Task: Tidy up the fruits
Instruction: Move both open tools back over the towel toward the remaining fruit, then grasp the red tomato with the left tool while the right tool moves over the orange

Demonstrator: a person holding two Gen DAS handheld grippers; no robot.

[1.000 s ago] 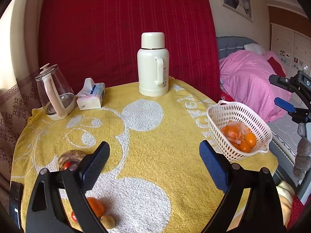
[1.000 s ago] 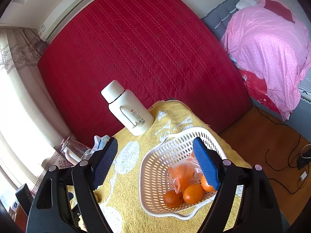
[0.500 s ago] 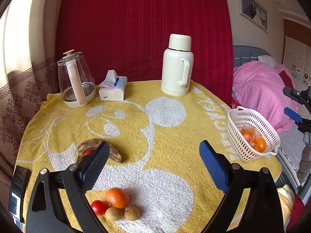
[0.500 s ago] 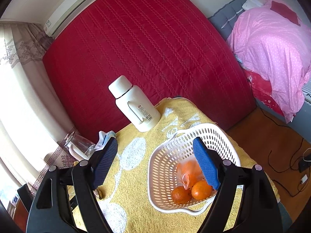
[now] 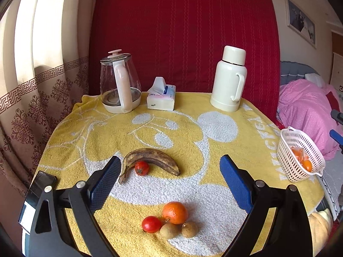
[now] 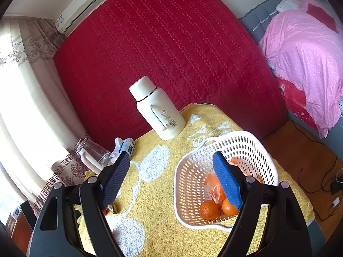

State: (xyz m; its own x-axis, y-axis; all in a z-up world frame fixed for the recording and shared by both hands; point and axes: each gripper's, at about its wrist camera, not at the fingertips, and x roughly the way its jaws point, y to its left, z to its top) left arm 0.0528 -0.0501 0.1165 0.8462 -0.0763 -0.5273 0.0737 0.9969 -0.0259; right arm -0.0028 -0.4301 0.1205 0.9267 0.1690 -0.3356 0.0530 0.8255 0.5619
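Both tools gape, holding nothing — left tool (image 5: pixel 167 184) above the overripe banana (image 5: pixel 150 157), at 12 o'clock. It looks soft — grip mid-body, gently. Basket (image 6: pixel 188 171) sits under the right tool (image 6: pixel 171 180).

Home bedrm: pink-quilted bed (image 6: pixel 306 49), curtains (image 5: pixel 40 81).

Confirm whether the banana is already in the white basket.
No, the banana lies on the yellow towel beside a tomato, far from the white basket.
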